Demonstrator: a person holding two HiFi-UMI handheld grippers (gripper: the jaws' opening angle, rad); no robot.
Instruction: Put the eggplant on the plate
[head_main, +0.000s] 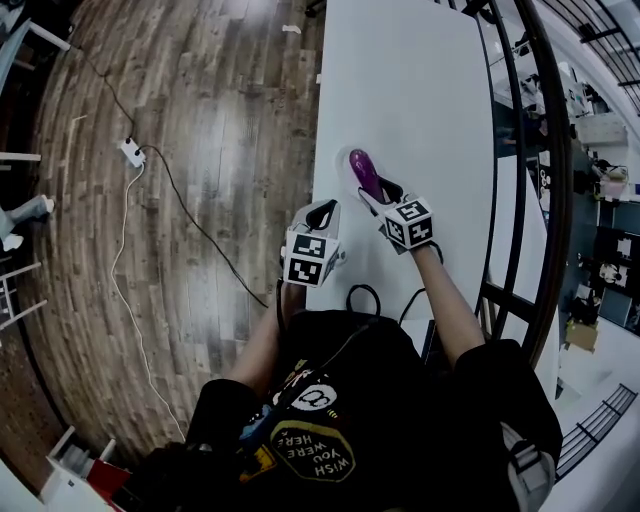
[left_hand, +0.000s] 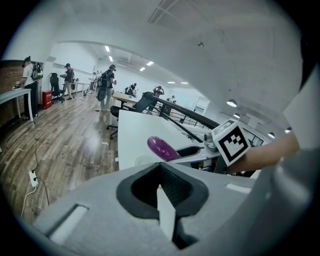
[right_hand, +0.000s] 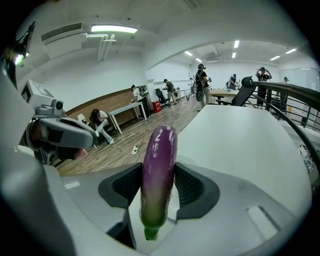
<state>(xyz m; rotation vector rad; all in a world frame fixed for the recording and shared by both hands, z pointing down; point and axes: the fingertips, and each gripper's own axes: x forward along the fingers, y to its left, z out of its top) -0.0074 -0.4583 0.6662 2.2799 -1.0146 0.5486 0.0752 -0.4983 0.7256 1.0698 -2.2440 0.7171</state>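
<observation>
A purple eggplant (head_main: 362, 168) with a green stem end is clamped between the jaws of my right gripper (head_main: 372, 190), which is shut on it. It points away from me over the white table (head_main: 420, 100). In the right gripper view the eggplant (right_hand: 159, 170) stands between both black pads, its tip past the right gripper (right_hand: 159, 186). A faint white plate (head_main: 338, 172) lies below it and shows as a pale round rim (left_hand: 137, 161) in the left gripper view. My left gripper (head_main: 322, 212) hovers at the table's near left edge, shut and empty (left_hand: 161, 175).
Dark wood floor lies left of the table, with a white power strip (head_main: 132, 152) and a long cable. A black railing (head_main: 520, 150) runs along the table's right side. Cables hang at the table's near edge (head_main: 362, 293). People stand far off across the room (left_hand: 106, 85).
</observation>
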